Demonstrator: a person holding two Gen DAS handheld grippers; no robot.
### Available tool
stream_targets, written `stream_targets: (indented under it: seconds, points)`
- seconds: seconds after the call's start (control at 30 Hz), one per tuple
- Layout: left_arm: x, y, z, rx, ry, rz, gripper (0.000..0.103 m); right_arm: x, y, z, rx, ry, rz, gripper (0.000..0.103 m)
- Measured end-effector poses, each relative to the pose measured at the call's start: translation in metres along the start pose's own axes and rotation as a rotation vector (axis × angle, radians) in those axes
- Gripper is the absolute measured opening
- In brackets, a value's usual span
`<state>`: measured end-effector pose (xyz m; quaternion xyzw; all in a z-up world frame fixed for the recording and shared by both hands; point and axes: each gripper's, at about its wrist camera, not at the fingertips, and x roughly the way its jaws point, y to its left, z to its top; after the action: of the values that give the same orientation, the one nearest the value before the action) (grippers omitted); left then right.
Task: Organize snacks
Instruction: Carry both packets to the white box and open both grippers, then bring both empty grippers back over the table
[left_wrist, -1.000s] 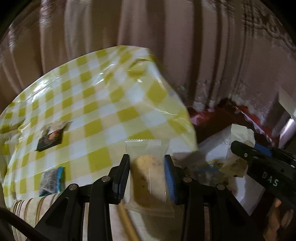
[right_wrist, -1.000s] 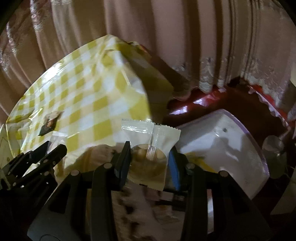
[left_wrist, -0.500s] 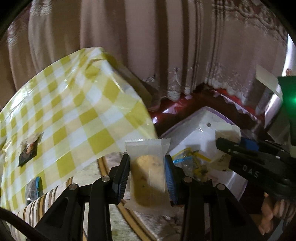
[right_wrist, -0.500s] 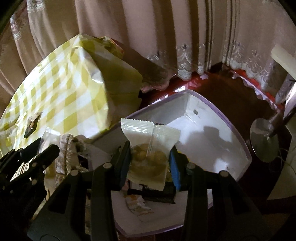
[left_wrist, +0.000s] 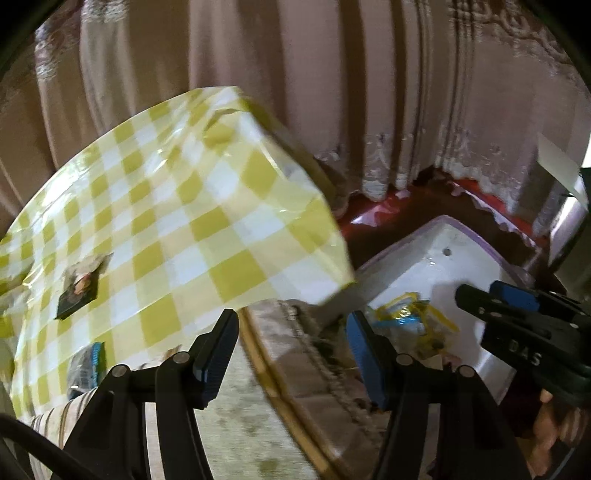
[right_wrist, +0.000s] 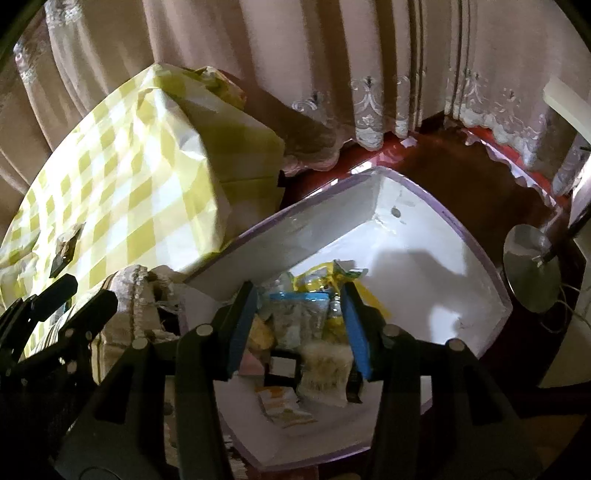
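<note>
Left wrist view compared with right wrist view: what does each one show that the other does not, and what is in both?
Only the left wrist view: a blue packet on the checked cloth.
Only the right wrist view: the snack pile on the bin floor, and a round metal base.
Both: the white bin, the cloth, a dark packet, curtains, and both tongs, left and right, open and holding nothing.

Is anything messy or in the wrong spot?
Two snack packets, a dark one and a blue-edged one, lie on the checkered tablecloth, apart from the jumbled snack pile in the white box.
</note>
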<state>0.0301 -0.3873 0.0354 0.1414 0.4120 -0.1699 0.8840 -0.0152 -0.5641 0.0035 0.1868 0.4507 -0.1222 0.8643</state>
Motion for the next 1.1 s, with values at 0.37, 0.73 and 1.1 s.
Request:
stream_targets:
  seconds: [0.37,0.73,1.1]
  points:
    - [0.003,0.048,-0.002,-0.086,0.007,0.088,0.062,0.002,0.043,0.001,-0.066,0.006,0.041,0.052]
    - [0.005,0.104,-0.01,-0.181,0.019,0.149,0.062,0.009,0.103,-0.003,-0.155,0.021,0.106,0.053]
    - [0.006,0.158,-0.024,-0.274,0.026,0.199,0.062,0.018,0.16,-0.011,-0.232,0.038,0.149,0.054]
